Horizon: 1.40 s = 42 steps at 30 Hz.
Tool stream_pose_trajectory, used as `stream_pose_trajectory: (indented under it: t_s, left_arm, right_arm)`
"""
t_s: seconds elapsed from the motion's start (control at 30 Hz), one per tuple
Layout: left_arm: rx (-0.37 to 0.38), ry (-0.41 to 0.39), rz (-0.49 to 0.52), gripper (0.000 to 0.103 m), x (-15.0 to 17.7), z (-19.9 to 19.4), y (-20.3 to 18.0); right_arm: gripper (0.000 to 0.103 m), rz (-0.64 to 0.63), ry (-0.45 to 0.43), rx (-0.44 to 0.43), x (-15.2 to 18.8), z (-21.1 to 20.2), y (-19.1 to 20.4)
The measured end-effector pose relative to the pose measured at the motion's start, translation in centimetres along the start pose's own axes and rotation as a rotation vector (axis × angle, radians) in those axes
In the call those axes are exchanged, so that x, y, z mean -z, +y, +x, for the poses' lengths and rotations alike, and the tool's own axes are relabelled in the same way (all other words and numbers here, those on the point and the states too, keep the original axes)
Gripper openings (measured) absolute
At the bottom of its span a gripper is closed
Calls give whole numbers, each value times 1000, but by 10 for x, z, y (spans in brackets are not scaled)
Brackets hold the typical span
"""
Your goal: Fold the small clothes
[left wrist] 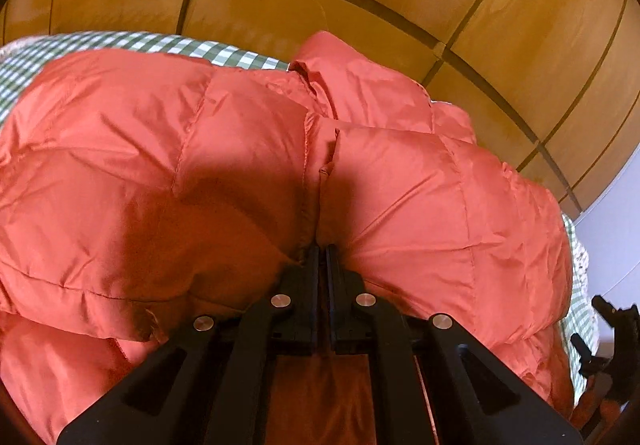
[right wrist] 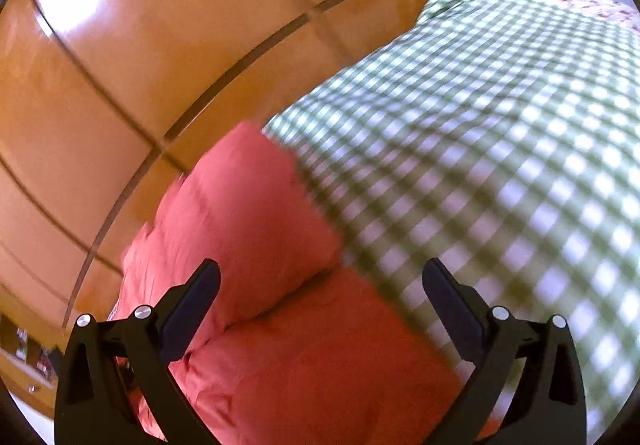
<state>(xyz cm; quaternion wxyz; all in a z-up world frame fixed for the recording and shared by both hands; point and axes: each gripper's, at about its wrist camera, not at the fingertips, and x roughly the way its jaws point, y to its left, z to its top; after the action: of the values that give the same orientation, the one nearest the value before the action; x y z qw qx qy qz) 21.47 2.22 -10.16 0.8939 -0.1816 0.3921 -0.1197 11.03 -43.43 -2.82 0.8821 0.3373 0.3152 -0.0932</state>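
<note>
Wooden panelled wall (left wrist: pixel 360 5) behind bed, glossy, dark grooves. Green-white gingham bedcover (right wrist: pixel 500 125) spread across bed; landmark. Orange-red puffer jacket (left wrist: pixel 180 165) lies on gingham bedcover, puffy, quilted, front closed, collar toward wall; bulk bunched, no neat fold visible. Folding judged early: most left. Left claw (left wrist: pixel 323 251) at jacket's near edge by centre placket, pressed together, pinching thin fabric. Right claw (right wrist: pixel 320 309) spread wide, empty, hovering over jacket edge where it meets gingham bedcover; view blurred.
</note>
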Motion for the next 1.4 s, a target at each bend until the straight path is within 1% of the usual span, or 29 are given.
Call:
stream_pose_trajectory:
  t_s: [0.07, 0.13, 0.2, 0.27, 0.37, 0.4, 0.43, 0.47, 0.53, 0.63, 0.7, 0.77, 0.8, 0.9, 0.97, 1.03, 1.07, 1.1, 1.13, 1.17, 1.2, 1.23, 1.27, 1.3, 1.33, 1.37, 1.4]
  left_arm:
    - [2, 1, -2, 4, -1, 0, 0]
    - [3, 1, -2, 4, -1, 1, 0]
    - [3, -1, -3, 4, -1, 1, 0]
    - [1, -2, -2, 4, -1, 1, 1]
    - [-18, -3, 7, 4, 0, 4, 0]
    - [-22, -2, 11, 4, 1, 4, 0]
    - [-27, 1, 14, 4, 1, 6, 0]
    - [-27, 2, 16, 4, 2, 5, 1]
    - [-27, 8, 17, 4, 2, 8, 1]
    - [-32, 19, 13, 4, 2, 11, 1]
    - [-26, 22, 5, 4, 3, 10, 3]
    - [-21, 24, 0, 4, 3, 10, 4]
    - [-19, 24, -3, 4, 3, 11, 4]
    - [-5, 24, -15, 4, 2, 12, 6]
    - [10, 24, -27, 4, 2, 11, 8]
    - [27, 21, -36, 4, 2, 8, 8]
    - [26, 20, -42, 4, 2, 6, 8]
    - [24, 26, -54, 4, 2, 2, 8]
    - [26, 33, -68, 5, 2, -4, 9]
    - [27, 34, -83, 12, 3, -13, 10]
    - [25, 27, -91, 17, 4, -21, 11]
    - [12, 10, -93, 33, 5, -31, 11]
    - [-12, -33, -89, 47, 4, -48, 8]
    - [-23, -70, -80, 53, 3, -58, 5]
    - [-38, -116, -60, 65, 0, -70, -2]
    - [-45, -142, -41, 74, -2, -76, -8]
    - [-55, -166, -4, 76, -7, -81, -21]
  right_arm:
    - [101, -59, 3, 18, -17, 8, 12]
    - [101, -166, 28, 55, -32, 25, 33]
    - [101, -277, 25, 75, -42, 51, 57]
    - [101, -333, 71, 112, -44, 81, 69]
    - [101, -337, 183, 142, -42, 130, 74]
    - [101, -323, 226, 138, -39, 148, 72]
    - [101, -323, 247, 133, -37, 160, 71]
    - [101, -333, 244, 132, -35, 168, 70]
    - [101, -366, 201, 148, -33, 178, 72]
    - [101, -371, 183, 153, -31, 180, 75]
    - [101, -323, 175, 105, -34, 173, 66]
    - [101, -235, 144, 80, -38, 151, 52]
    - [101, -174, 106, 71, -38, 131, 40]
    - [101, -97, 47, 54, -30, 94, 24]
    - [101, -126, 12, 51, -25, 78, 26]
    - [101, -219, -9, 91, -17, 74, 35]
    - [101, -268, 2, 144, -13, 77, 40]
    - [101, -303, 47, 209, -8, 90, 42]
    - [101, -303, 81, 223, -7, 97, 39]
    - [101, -285, 107, 222, -7, 104, 35]
    - [101, -271, 112, 216, -7, 106, 31]
    - [101, -262, 108, 208, -7, 106, 29]
    - [101, -264, 101, 207, -7, 105, 28]
    - [101, -269, 93, 211, -6, 104, 28]
    - [101, -275, 87, 215, -5, 104, 29]
    - [101, -275, 85, 216, -6, 102, 29]
    - [101, -274, 81, 220, -5, 99, 29]
